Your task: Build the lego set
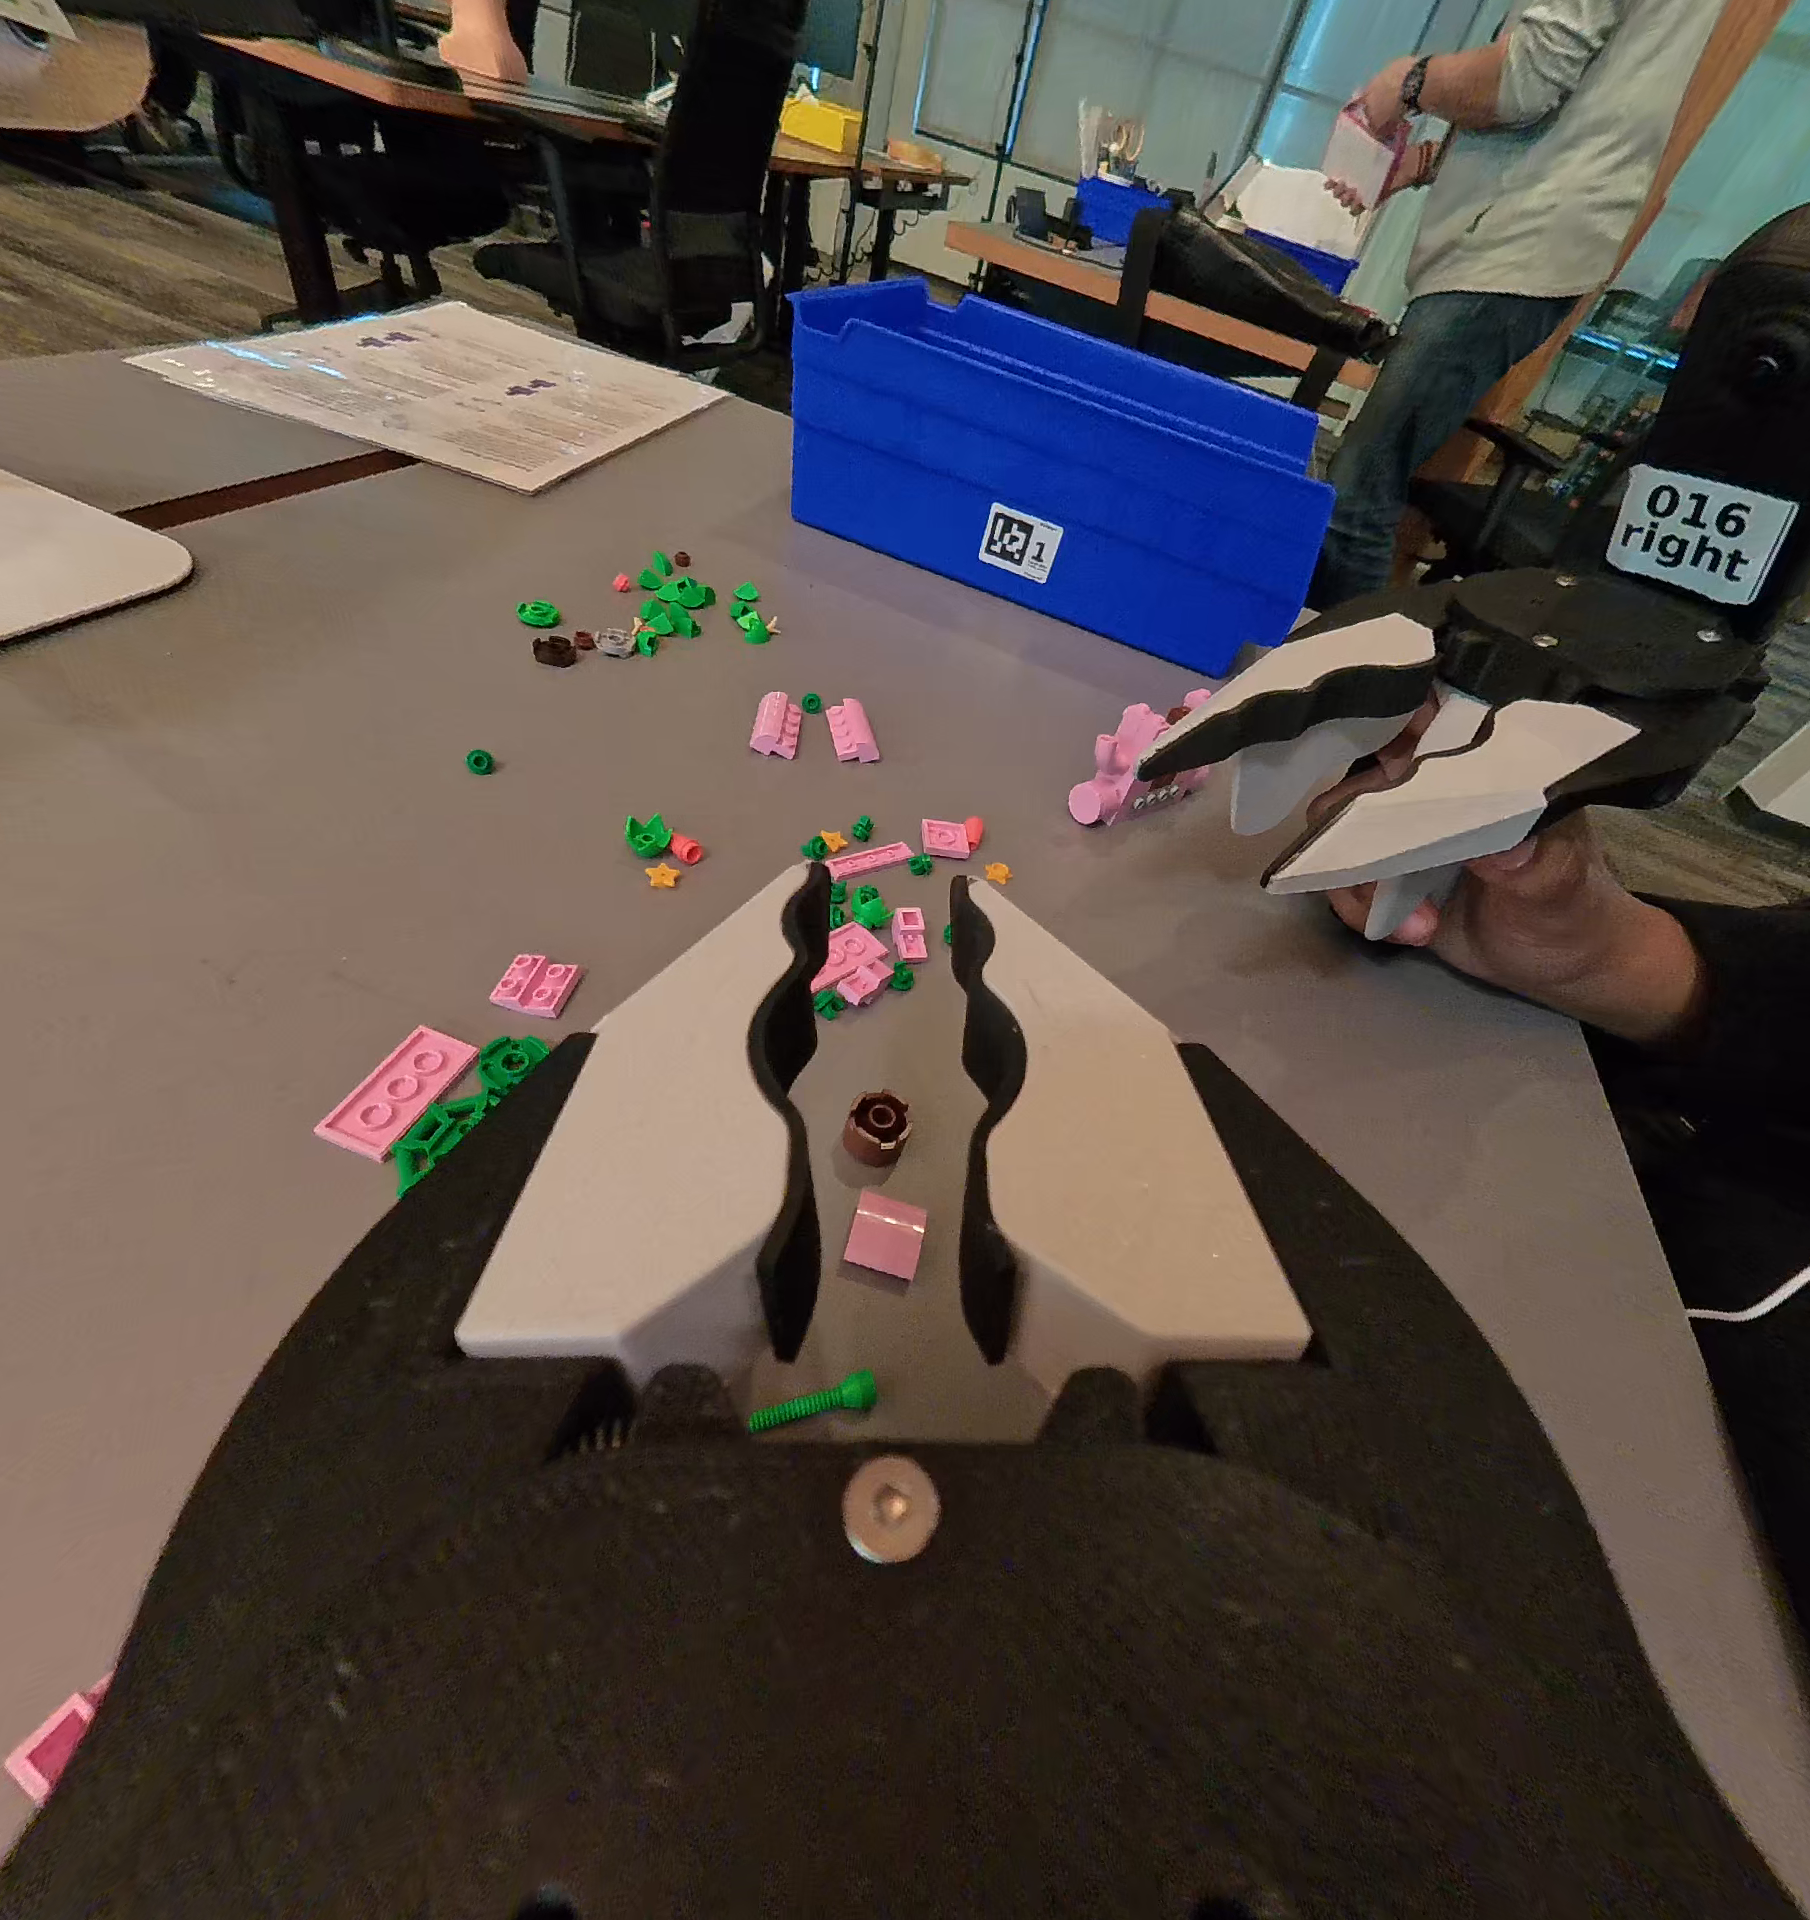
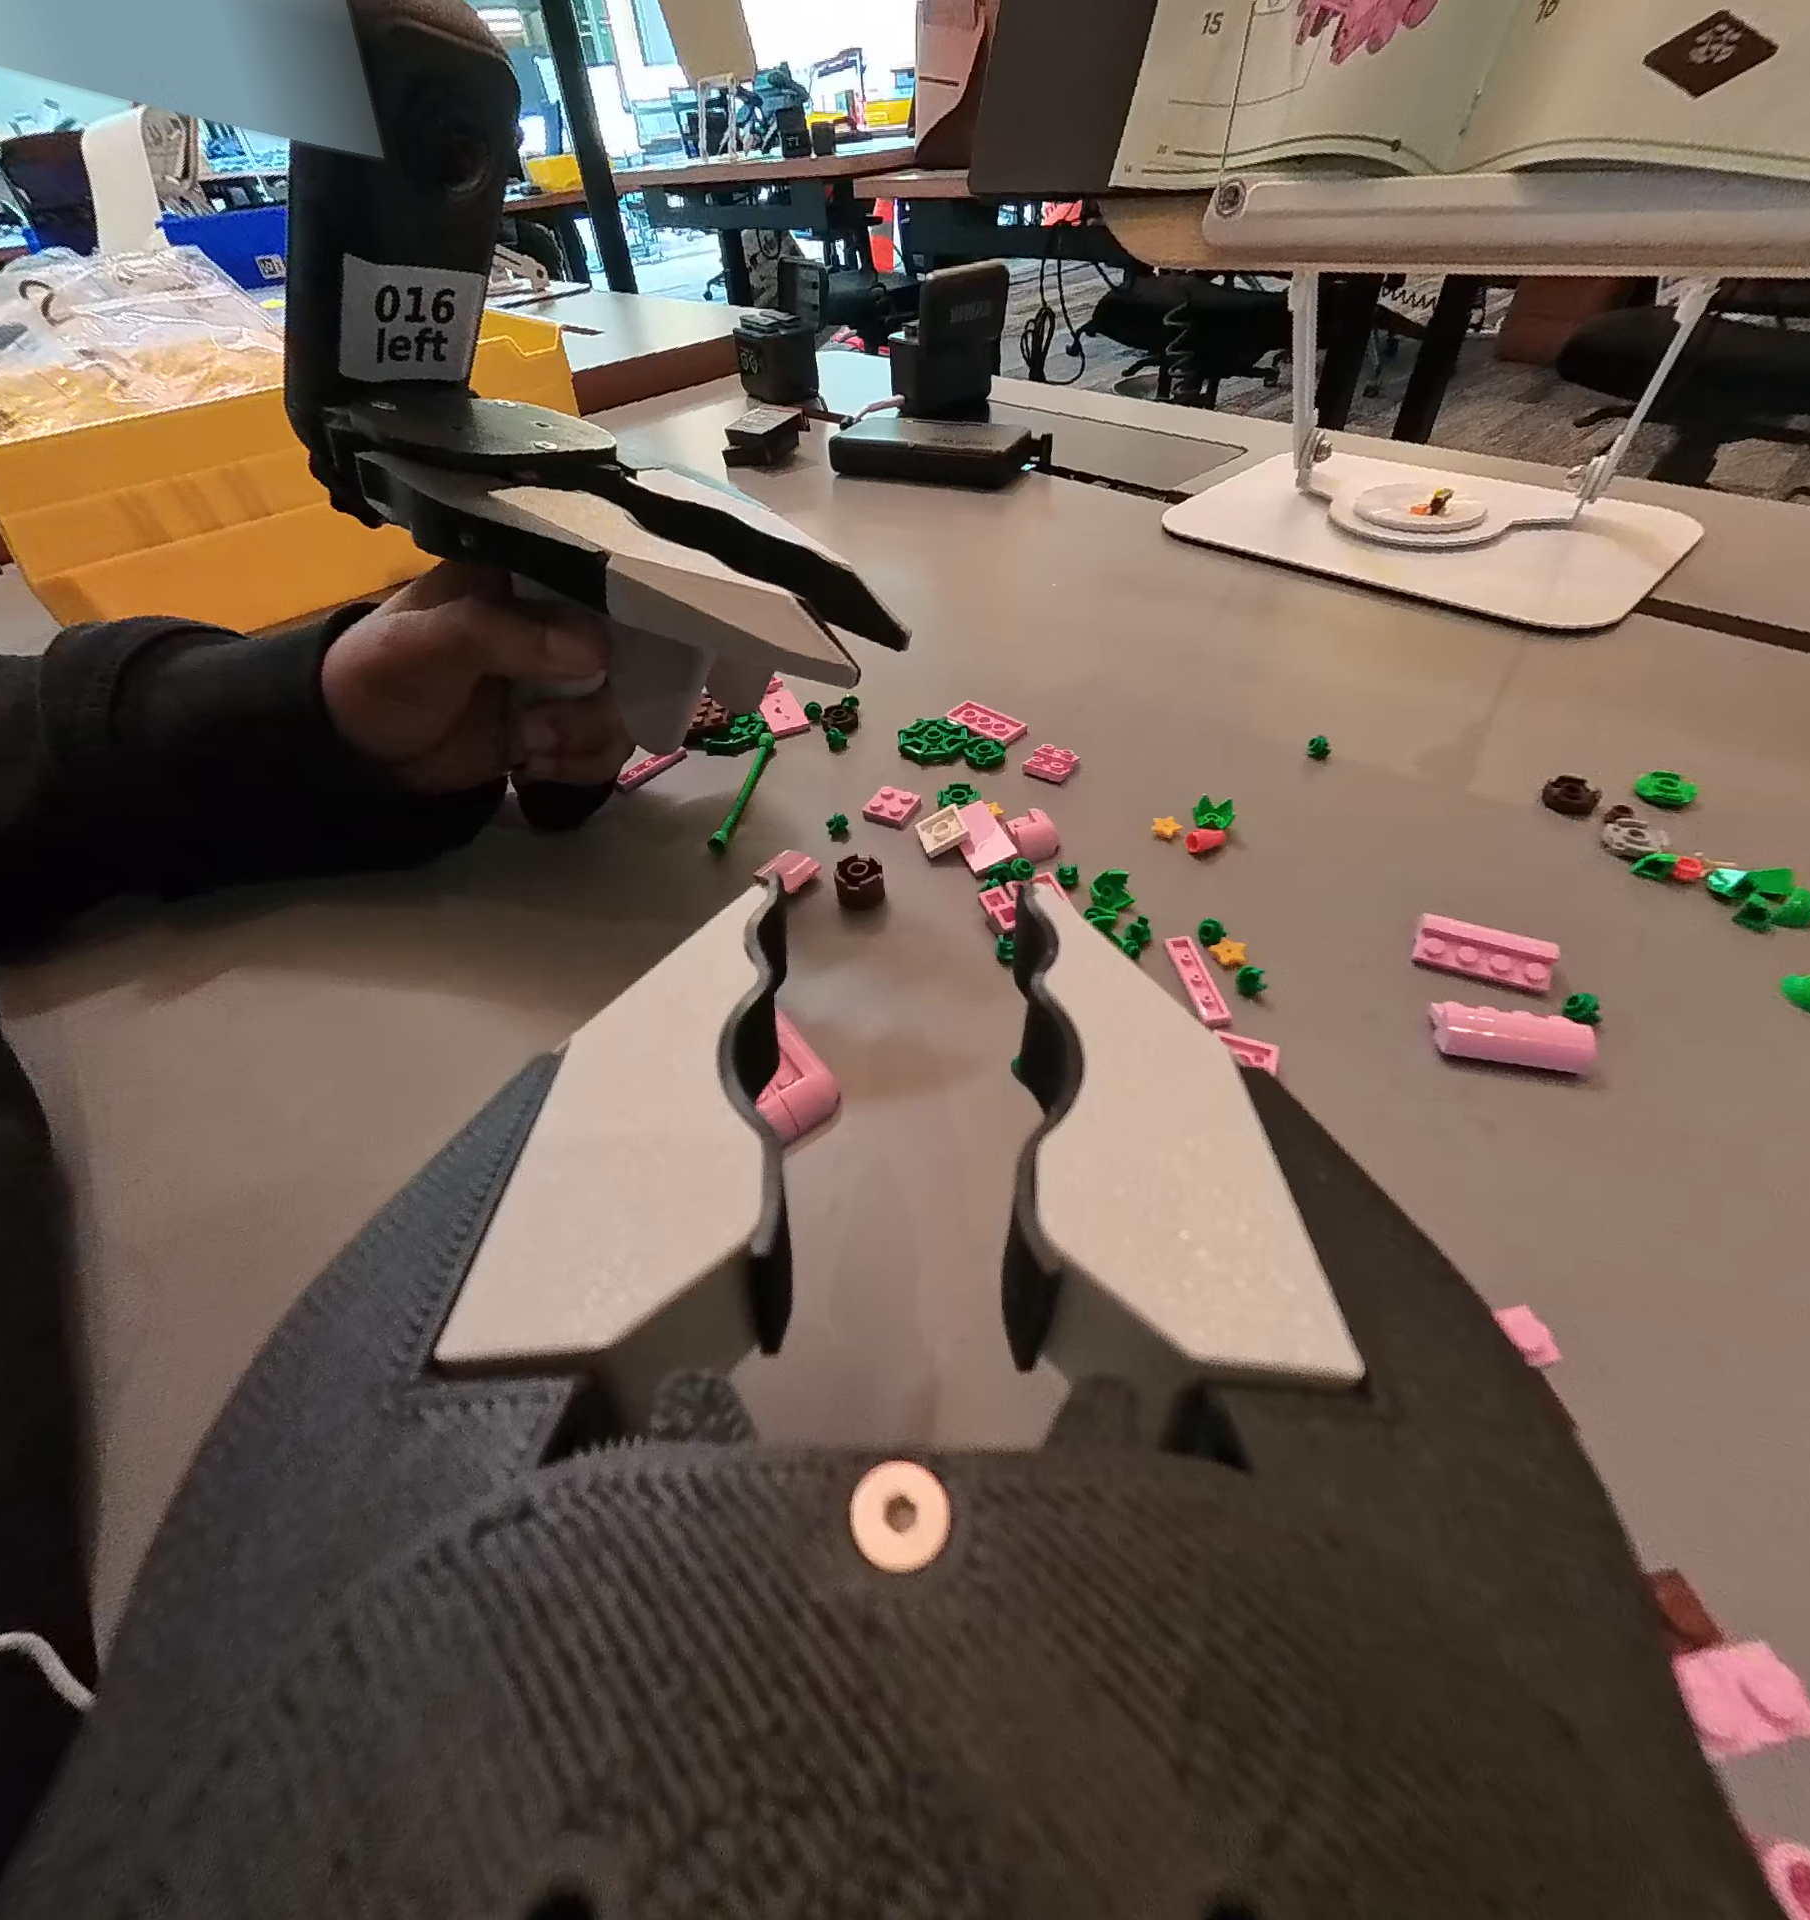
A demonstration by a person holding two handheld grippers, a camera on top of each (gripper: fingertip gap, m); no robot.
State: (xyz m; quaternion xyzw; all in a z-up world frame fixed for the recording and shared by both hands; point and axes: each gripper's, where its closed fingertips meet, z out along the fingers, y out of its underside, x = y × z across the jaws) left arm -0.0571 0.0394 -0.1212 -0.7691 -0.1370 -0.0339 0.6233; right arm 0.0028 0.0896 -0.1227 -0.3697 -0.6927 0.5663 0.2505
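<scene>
Loose pink, green and brown lego pieces lie scattered on the grey table [image 1: 205, 883]. My left gripper [image 1: 885, 888] is open and empty, low over the table. Between its fingers lie a brown round piece [image 1: 877, 1122], a pink tile [image 1: 885, 1233] and a green bar [image 1: 813, 1403]. My right gripper [image 2: 901, 899] is open and empty. A small pink assembly [image 2: 802, 1081] lies on the table partly under its left finger, and shows beside that gripper's tip in the left wrist view [image 1: 1124, 779]. The brown round piece [image 2: 859, 881] lies just beyond the right fingertips. The left gripper [image 2: 875, 658] hovers at far left.
A blue bin [image 1: 1046, 468] and a laminated sheet [image 1: 433, 390] stand at the table's far side. A yellow bin [image 2: 205, 488], black devices [image 2: 932, 447] and a white stand [image 2: 1431, 540] holding the instruction booklet [image 2: 1503, 94] are opposite. A person [image 1: 1503, 208] stands behind the blue bin. One gripper's finger ends stand about 9 cm off the other's.
</scene>
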